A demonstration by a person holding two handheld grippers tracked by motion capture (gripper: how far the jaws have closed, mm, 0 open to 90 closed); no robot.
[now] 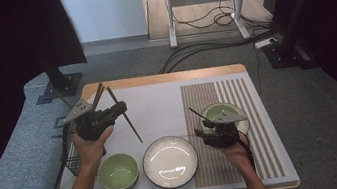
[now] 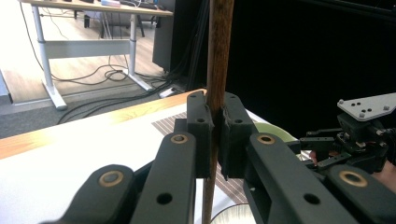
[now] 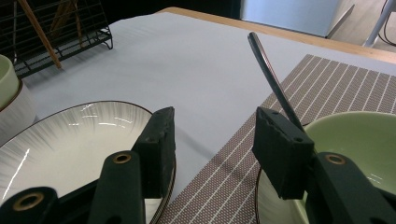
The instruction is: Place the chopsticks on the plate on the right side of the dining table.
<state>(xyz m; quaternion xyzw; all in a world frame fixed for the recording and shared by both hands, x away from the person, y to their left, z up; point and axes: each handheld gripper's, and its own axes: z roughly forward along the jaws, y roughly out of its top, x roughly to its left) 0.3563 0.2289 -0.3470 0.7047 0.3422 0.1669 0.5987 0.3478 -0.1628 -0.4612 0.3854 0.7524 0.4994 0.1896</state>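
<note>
Clamped mid-shaft in the left hand-held gripper (image 2: pixel 215 135), a light, stiff chopstick (image 2: pixel 218 56) may pivot; the right hand-held gripper (image 3: pixel 212 149) gapes empty.

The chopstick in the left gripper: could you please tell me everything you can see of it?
The chopstick is a slim, dark brown stick that looks wooden. The left gripper is shut on it partway along, both jaw pads pressing its sides. From above it slants over the pale table mat, its lower end pointing toward the white plate. Whether that tip touches the mat cannot be told.
</note>
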